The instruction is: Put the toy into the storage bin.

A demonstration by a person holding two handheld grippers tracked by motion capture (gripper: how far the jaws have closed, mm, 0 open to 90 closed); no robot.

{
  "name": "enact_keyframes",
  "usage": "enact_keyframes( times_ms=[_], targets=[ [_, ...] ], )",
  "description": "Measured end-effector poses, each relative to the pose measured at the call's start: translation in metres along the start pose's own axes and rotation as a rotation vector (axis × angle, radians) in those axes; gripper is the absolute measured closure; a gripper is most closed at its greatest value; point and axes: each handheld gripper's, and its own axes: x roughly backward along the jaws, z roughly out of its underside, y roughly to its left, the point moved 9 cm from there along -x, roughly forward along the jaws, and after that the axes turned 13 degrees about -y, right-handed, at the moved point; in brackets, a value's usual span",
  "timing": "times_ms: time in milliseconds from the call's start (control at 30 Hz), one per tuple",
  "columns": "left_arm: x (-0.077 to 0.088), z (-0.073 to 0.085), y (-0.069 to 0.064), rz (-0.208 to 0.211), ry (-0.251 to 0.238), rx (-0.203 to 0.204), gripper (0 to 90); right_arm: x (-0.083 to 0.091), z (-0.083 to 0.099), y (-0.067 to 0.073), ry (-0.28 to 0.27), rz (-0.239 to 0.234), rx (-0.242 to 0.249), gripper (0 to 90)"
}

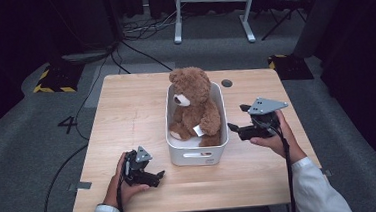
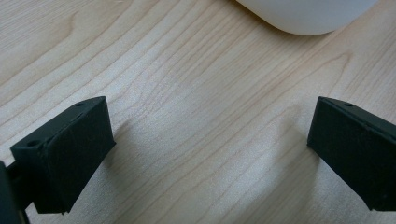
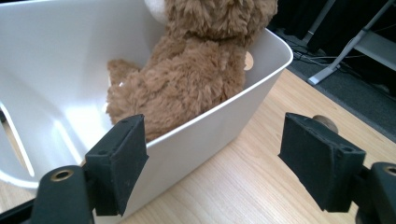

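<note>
The teddy bear [image 1: 194,105] sits in the white bin [image 1: 197,154] on the table [image 1: 127,120]. The right gripper [image 1: 233,128] hovers just beside the bin, jaws spread and empty. The left gripper [image 1: 160,176] rests low over the table, also spread.

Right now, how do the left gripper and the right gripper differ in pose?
The left gripper sits low over the table, near the white bin's front corner; the right gripper is raised beside the bin's wall, aimed at the teddy bear. Both are open and empty.
</note>
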Motion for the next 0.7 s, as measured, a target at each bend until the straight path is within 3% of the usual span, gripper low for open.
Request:
enact_keyframes(
  times_ms=[700],
  targets=[
    [0.000, 0.000, 0.000, 0.000, 0.000, 0.000, 0.3, 0.020, 0.022, -0.004, 0.040, 0.016, 0.034, 22.7]
  ],
)
